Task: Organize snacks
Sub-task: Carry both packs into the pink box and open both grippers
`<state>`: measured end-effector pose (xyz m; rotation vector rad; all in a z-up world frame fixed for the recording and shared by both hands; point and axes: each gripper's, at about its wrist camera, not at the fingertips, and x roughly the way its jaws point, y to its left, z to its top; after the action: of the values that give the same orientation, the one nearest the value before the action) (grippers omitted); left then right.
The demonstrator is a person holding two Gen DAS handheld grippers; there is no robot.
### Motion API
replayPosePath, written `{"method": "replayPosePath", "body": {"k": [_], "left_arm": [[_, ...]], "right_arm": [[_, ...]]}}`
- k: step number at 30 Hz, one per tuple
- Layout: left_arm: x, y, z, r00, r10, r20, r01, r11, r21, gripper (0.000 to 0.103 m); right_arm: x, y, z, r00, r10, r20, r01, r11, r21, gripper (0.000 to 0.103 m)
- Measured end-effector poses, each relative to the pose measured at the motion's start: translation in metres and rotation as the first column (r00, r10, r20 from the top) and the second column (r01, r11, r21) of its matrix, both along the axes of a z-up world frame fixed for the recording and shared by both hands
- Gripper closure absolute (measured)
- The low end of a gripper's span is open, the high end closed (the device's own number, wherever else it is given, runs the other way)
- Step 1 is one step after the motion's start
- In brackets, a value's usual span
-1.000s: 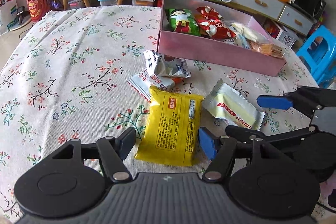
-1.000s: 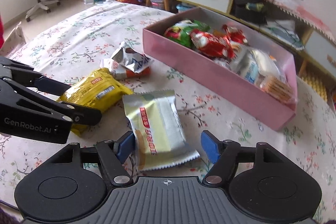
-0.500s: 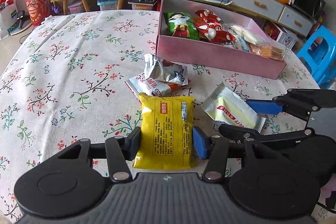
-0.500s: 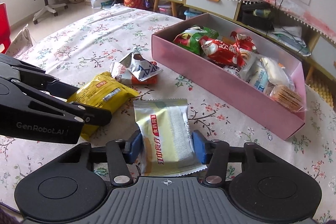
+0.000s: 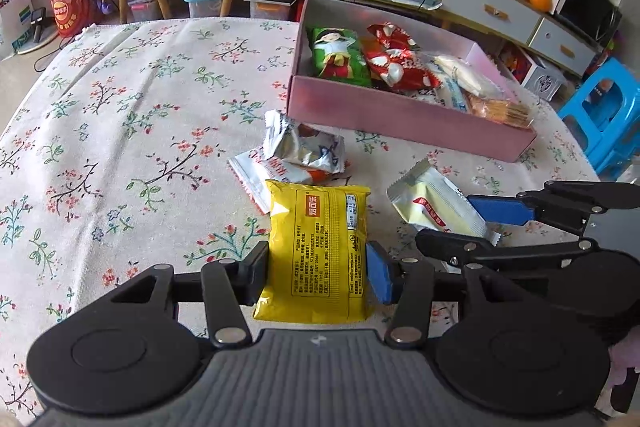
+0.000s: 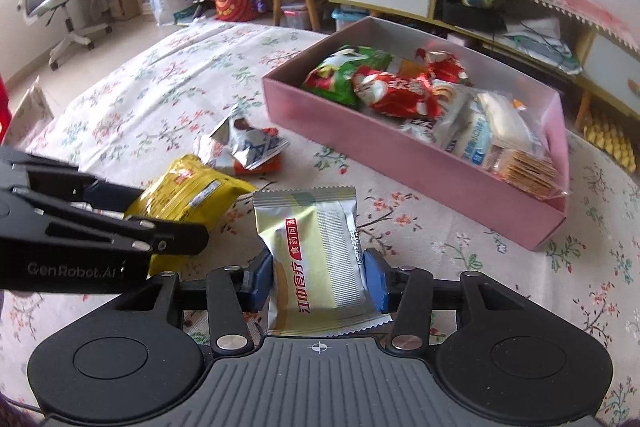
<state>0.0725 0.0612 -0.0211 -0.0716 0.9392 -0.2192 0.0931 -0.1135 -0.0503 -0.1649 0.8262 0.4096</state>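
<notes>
Left wrist view, lower centre: the left gripper point(image 5: 316, 273) now pinches the yellow packet point(image 5: 318, 251), pads touching both of its long edges. A second ago those fingers stood spread with the packet loose between them, and half a second ago they were only closing in. In the right wrist view, lower centre, the right gripper point(image 6: 318, 277) likewise clamps the cream packet point(image 6: 316, 259), having narrowed in the same way. Both packets seem to rest on the floral cloth point(image 5: 120, 131), so the grasps look made and lifting probably comes next. Mid-frame, two silver packets point(image 5: 300, 155) lie loose, just short of the pink box point(image 5: 400, 119) at upper right, which already holds several snacks and has not moved.
</notes>
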Motion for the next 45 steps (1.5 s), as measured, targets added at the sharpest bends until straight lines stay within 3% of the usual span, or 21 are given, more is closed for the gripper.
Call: {"method": "replayPosePath", "body": {"k": [15,21,27,31,45], "left_arm": [[0.020,-0.005,0.028,0.997,0.063,0.044,-0.058,0.993,-0.107,0.056],[0.032,-0.019,0.037,0.994,0.063,0.091,-0.049,0.987,-0.152,0.056],[0.051,-0.029,0.040,0.991,0.062,0.122,-0.042,0.987,-0.157,0.056],[0.076,-0.035,0.042,0.988,0.052,0.143,-0.032,0.990,-0.137,0.056],[0.128,-0.058,0.034,0.986,0.054,0.156,-0.035,0.992,-0.123,0.056]], "right_arm": [[0.022,-0.045,0.033,0.989,-0.147,-0.017,0.148,0.976,0.161,0.057],[0.033,-0.067,0.040,0.974,-0.224,-0.032,0.224,0.937,0.266,0.057],[0.056,-0.087,0.040,0.961,-0.266,-0.081,0.276,0.880,0.386,0.057],[0.075,-0.095,0.045,0.954,-0.295,-0.058,0.291,0.857,0.426,0.056],[0.095,-0.102,0.027,0.940,-0.340,-0.039,0.323,0.844,0.428,0.056]]}}
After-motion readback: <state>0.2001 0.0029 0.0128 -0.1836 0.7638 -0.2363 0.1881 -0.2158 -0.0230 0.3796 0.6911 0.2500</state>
